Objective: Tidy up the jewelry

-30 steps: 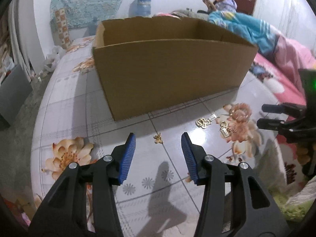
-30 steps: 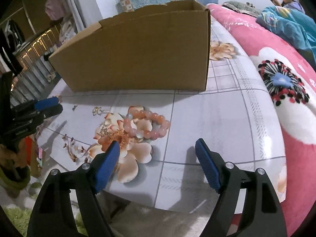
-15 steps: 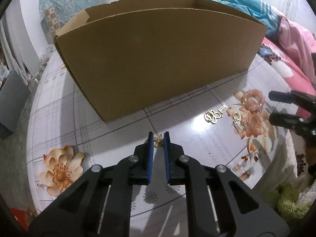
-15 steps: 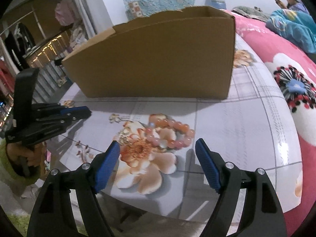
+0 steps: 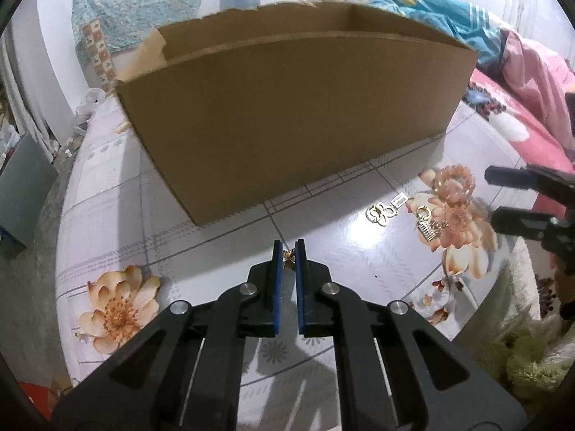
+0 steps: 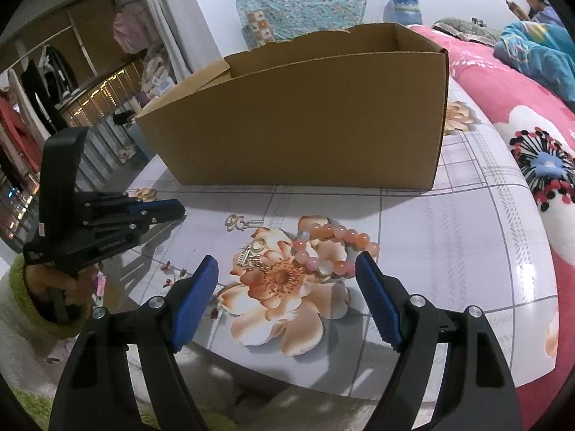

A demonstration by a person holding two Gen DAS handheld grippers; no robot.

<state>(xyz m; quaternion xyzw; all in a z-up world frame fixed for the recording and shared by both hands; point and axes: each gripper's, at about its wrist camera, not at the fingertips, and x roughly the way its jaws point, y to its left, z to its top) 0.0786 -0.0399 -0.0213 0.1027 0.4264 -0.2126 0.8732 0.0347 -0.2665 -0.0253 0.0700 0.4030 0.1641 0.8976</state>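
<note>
Cardboard fills the upper middle of both views: one brown open-topped box (image 5: 298,122) stands on the glossy floral tablecloth (image 5: 118,194), and from these angles only bare inner walls show, so whether anything lies inside cannot be told. In the left wrist view, going from the left, a printed peach flower sits at the lower left of the cloth, then at centre the left gripper (image 5: 288,256) has its blue pads drawn almost together on one small gold butterfly charm (image 5: 289,259), pinched between the tips just above the cloth in front of the box; its jaws have just been closing on it. Right of that, three more pieces lie loose on the cloth: a gold butterfly-shaped pendant with a small tag (image 5: 382,212), a gold ring-and-comb earring (image 5: 426,224) and, touching the printed flower beside it, one pink bead bracelet (image 5: 453,185). At the right edge the right gripper (image 5: 503,197) reaches in, jaws apart. In the right wrist view the left gripper sits at the left edge, held by a hand in a green fuzzy cuff (image 6: 54,291); the pendant, earring and bracelet lie at centre; the right gripper stands wide open and holds nothing, its tips just short of the bracelet. One person (image 6: 535,0) sits at the upper right, on a pink bedspread (image 6: 503,86).
</note>
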